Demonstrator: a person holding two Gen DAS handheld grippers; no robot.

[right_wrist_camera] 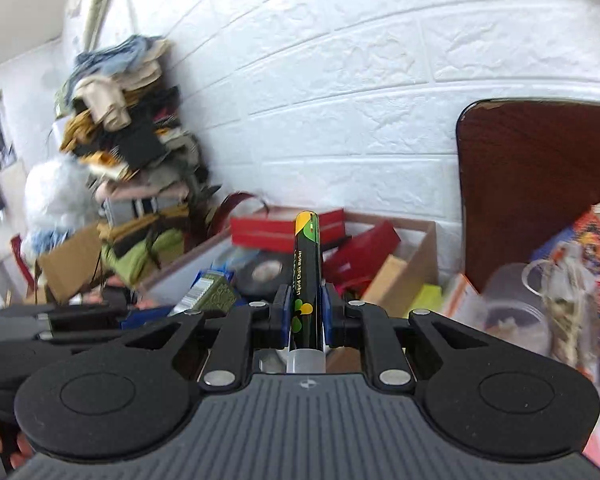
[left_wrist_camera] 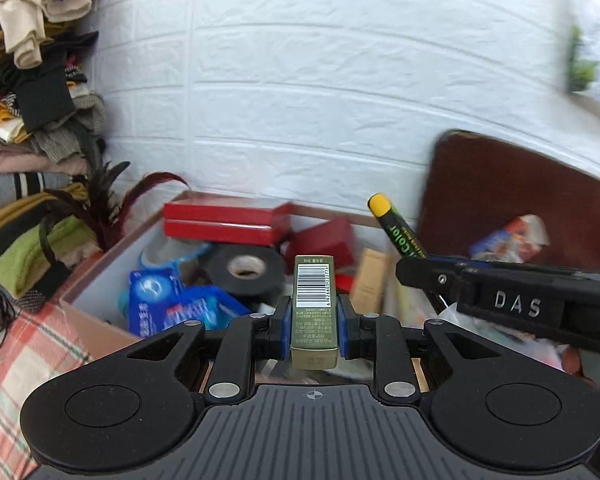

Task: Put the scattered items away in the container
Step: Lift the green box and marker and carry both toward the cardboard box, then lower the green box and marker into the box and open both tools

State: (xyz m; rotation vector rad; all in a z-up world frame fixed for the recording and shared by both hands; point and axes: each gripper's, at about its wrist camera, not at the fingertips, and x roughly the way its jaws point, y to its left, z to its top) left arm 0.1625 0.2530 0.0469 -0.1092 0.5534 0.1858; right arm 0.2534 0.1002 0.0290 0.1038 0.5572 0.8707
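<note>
My left gripper [left_wrist_camera: 314,312] is shut on a small olive-green box [left_wrist_camera: 313,312] with a barcode on top, held lengthwise over the near edge of the cardboard container [left_wrist_camera: 100,276]. In the right wrist view my right gripper [right_wrist_camera: 306,312] is shut on a black chalk marker [right_wrist_camera: 307,276] with a yellow end, pointing toward the same container [right_wrist_camera: 428,248]. The marker [left_wrist_camera: 396,228] and the right gripper's finger [left_wrist_camera: 432,278] also show at the right of the left wrist view. The green box [right_wrist_camera: 212,294] appears at the left of the right wrist view.
The container holds red boxes [left_wrist_camera: 224,220], a black tape roll [left_wrist_camera: 246,268], a blue packet [left_wrist_camera: 168,300] and other items. Stacked clothes [left_wrist_camera: 24,120] rise at the left. A brown chair back [left_wrist_camera: 512,196] stands at the right, with a plastic jar [right_wrist_camera: 516,312] and packets nearby. The white wall is behind.
</note>
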